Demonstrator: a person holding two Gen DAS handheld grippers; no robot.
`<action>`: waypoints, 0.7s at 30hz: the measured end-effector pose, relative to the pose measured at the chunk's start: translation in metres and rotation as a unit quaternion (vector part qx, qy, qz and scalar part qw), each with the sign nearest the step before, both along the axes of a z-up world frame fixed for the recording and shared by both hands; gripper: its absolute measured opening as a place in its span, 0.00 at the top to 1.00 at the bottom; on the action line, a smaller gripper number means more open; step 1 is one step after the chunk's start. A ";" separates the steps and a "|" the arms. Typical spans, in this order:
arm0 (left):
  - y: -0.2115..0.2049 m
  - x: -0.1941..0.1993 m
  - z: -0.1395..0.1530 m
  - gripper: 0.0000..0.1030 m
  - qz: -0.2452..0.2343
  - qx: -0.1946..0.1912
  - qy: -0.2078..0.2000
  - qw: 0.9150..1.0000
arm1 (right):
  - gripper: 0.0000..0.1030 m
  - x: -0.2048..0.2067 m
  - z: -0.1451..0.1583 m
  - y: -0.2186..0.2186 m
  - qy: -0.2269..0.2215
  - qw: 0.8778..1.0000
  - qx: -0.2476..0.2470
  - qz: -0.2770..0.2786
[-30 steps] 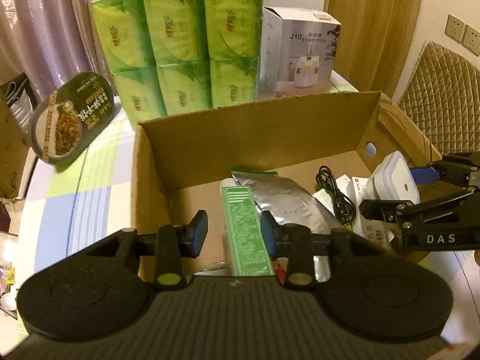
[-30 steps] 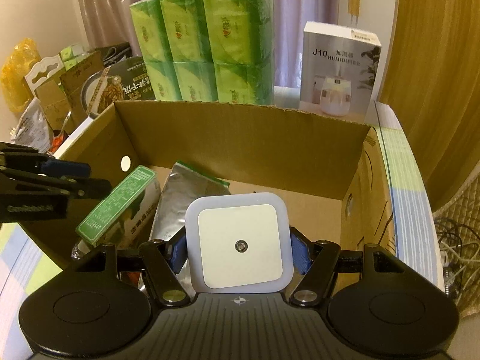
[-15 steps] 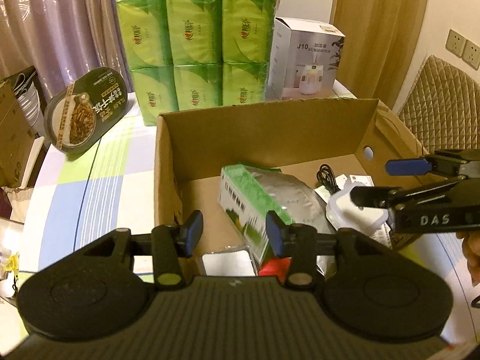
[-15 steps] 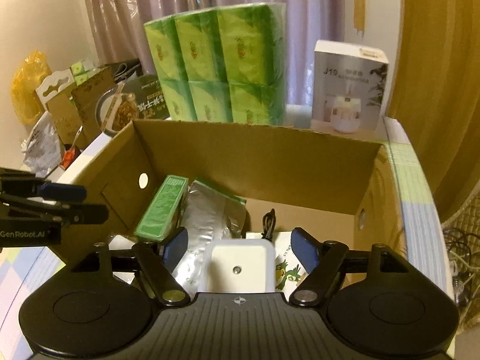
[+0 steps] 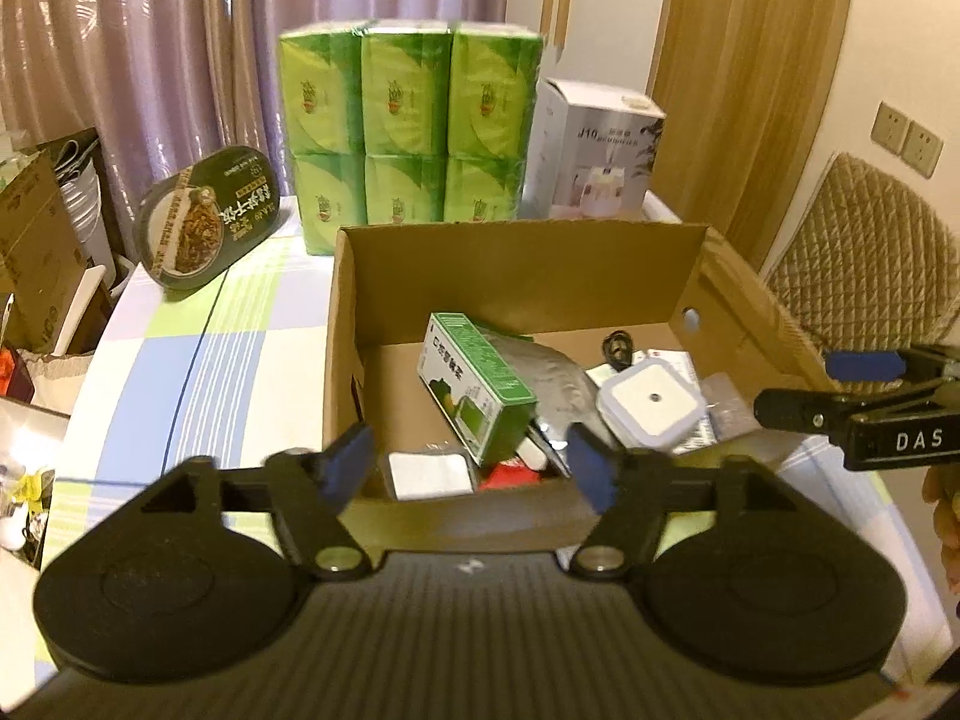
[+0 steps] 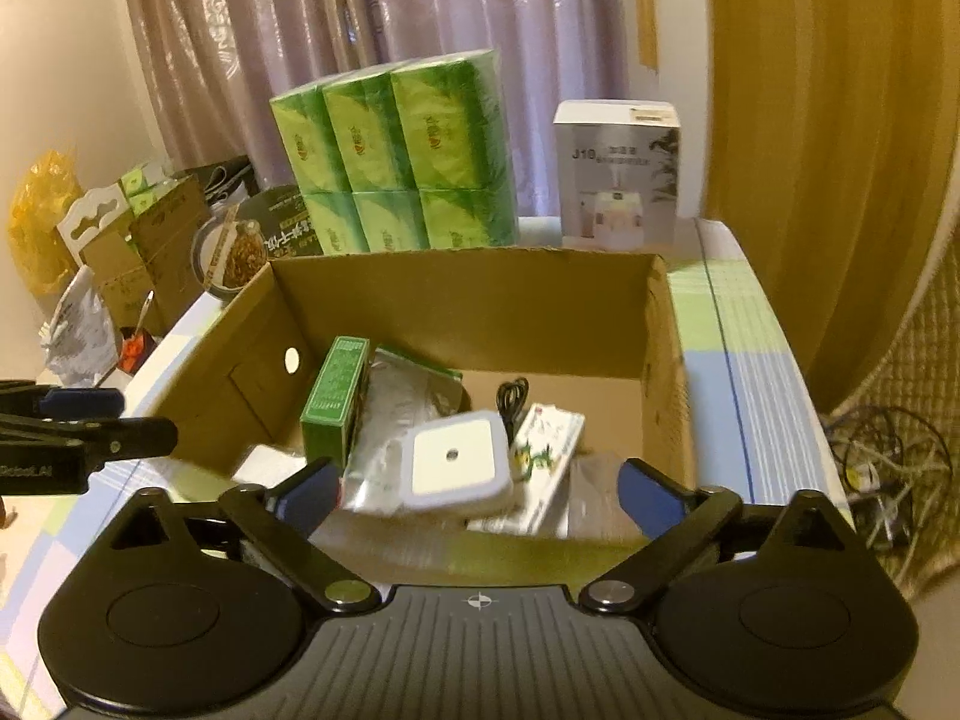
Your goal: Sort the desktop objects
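Note:
An open cardboard box (image 5: 516, 264) (image 6: 462, 288) stands on the table. Inside it a green carton (image 5: 480, 384) (image 6: 336, 396) leans on a silver foil pouch (image 5: 558, 372) (image 6: 402, 414), and a white square night light (image 5: 651, 399) (image 6: 453, 459) lies beside them. A black cable (image 6: 513, 399) and a white leaflet (image 6: 549, 438) lie deeper in the box. My left gripper (image 5: 471, 465) is open and empty above the box's near wall. My right gripper (image 6: 480, 495) is open and empty above the near wall too, and shows at the right in the left wrist view (image 5: 840, 390).
A pack of green tissue packets (image 5: 408, 126) (image 6: 396, 156) and a white humidifier box (image 5: 600, 150) (image 6: 618, 174) stand behind the cardboard box. A dark oval noodle tray (image 5: 207, 216) leans at the left. The checked tablecloth (image 5: 198, 372) covers the table. A quilted chair (image 5: 870, 252) is at the right.
Both grippers opened wider and drew back from the box. The green carton left the left gripper and the night light left the right gripper; both now rest in the box.

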State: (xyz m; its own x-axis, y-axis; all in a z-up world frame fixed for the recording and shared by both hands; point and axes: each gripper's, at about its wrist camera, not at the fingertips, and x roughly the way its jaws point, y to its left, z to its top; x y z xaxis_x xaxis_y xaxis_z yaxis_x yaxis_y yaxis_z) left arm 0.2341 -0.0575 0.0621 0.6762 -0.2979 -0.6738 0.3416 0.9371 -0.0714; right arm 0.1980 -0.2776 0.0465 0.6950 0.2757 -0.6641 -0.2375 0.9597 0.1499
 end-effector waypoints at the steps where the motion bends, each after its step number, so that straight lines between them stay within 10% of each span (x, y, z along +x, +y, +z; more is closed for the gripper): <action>1: 0.001 -0.007 0.002 0.18 0.002 -0.003 -0.001 1.000 | 0.02 -0.007 0.002 -0.001 0.001 1.000 0.004 -0.003; 6: 0.004 -0.045 0.008 0.01 0.002 0.004 -0.018 1.000 | 0.02 -0.041 0.008 -0.004 0.021 1.000 0.011 -0.012; 21: 0.023 -0.140 0.031 0.01 0.053 -0.019 -0.009 0.998 | 0.02 -0.139 0.036 0.001 0.010 1.000 -0.006 -0.018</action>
